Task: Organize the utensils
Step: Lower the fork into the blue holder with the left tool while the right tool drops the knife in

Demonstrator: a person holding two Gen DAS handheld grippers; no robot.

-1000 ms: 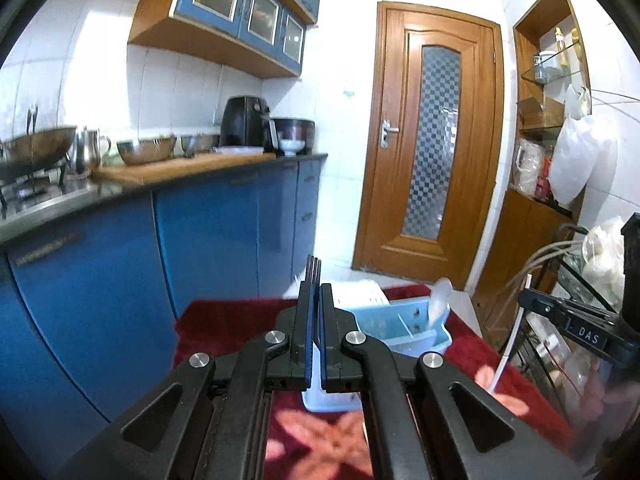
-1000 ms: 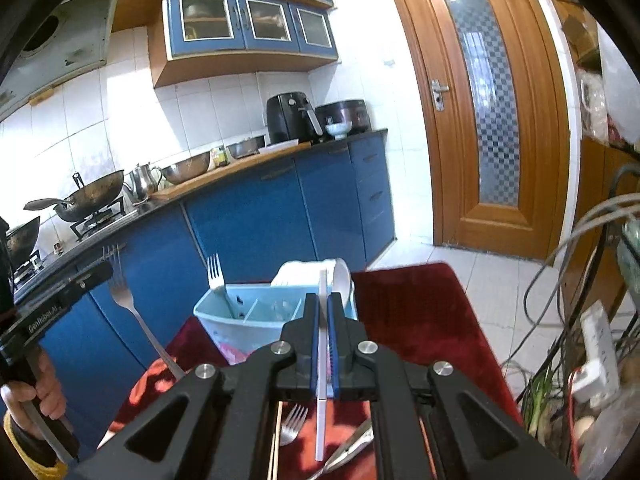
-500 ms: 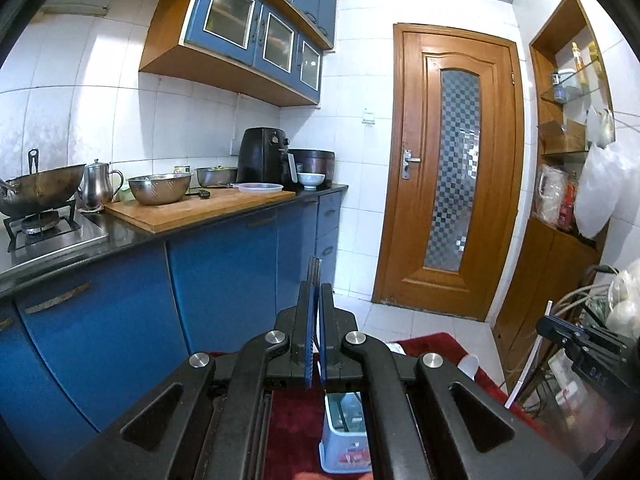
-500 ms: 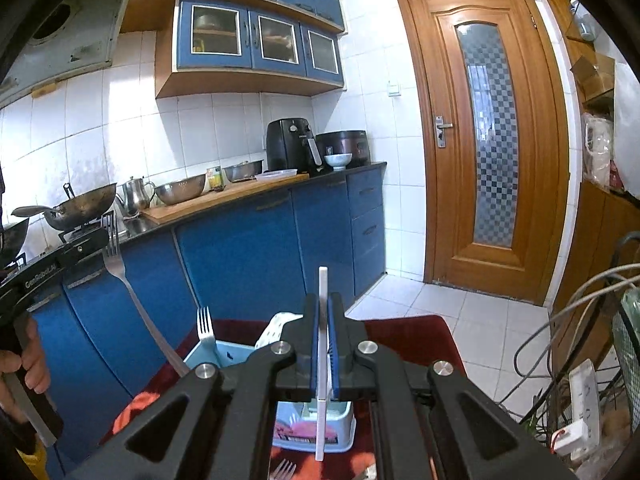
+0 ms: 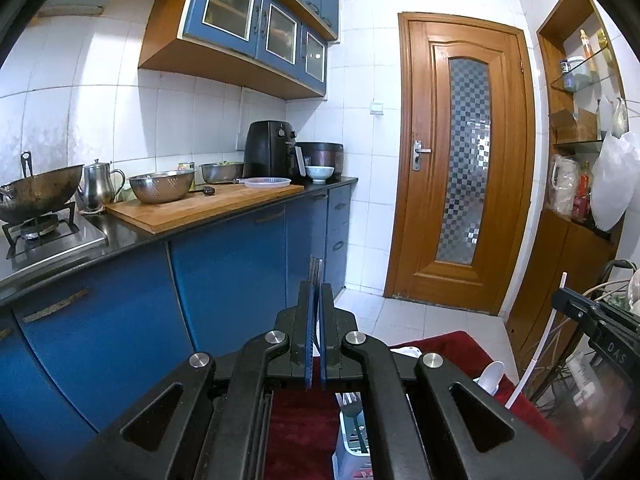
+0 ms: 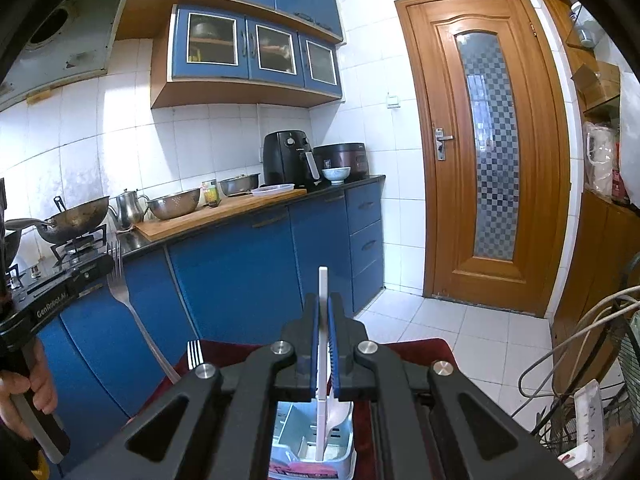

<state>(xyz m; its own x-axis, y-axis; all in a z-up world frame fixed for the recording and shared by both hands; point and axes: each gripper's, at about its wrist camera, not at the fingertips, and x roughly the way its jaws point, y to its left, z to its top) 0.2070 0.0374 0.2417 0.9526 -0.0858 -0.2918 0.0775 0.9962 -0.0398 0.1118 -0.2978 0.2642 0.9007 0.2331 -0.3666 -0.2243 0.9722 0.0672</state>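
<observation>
My left gripper (image 5: 315, 300) is shut on a metal fork (image 5: 315, 270); from the right wrist view the fork (image 6: 120, 280) sticks up from the left gripper (image 6: 105, 265) at the left. My right gripper (image 6: 323, 312) is shut on a white chopstick (image 6: 322, 284), which also shows in the left wrist view (image 5: 538, 344). A pale blue utensil caddy (image 6: 306, 446) stands on the red cloth (image 6: 420, 350) below both grippers; it also shows in the left wrist view (image 5: 350, 436). It holds a fork (image 6: 195, 354) and a white spoon (image 5: 491, 374).
Blue kitchen cabinets (image 5: 224, 276) with a worktop (image 5: 200, 208) run along the left. A wooden door (image 5: 464, 160) stands ahead. Cables and a power strip (image 6: 584, 424) lie at the right.
Both grippers have risen and tilted up, so the caddy has dropped low in both views. Each still holds its utensil.
</observation>
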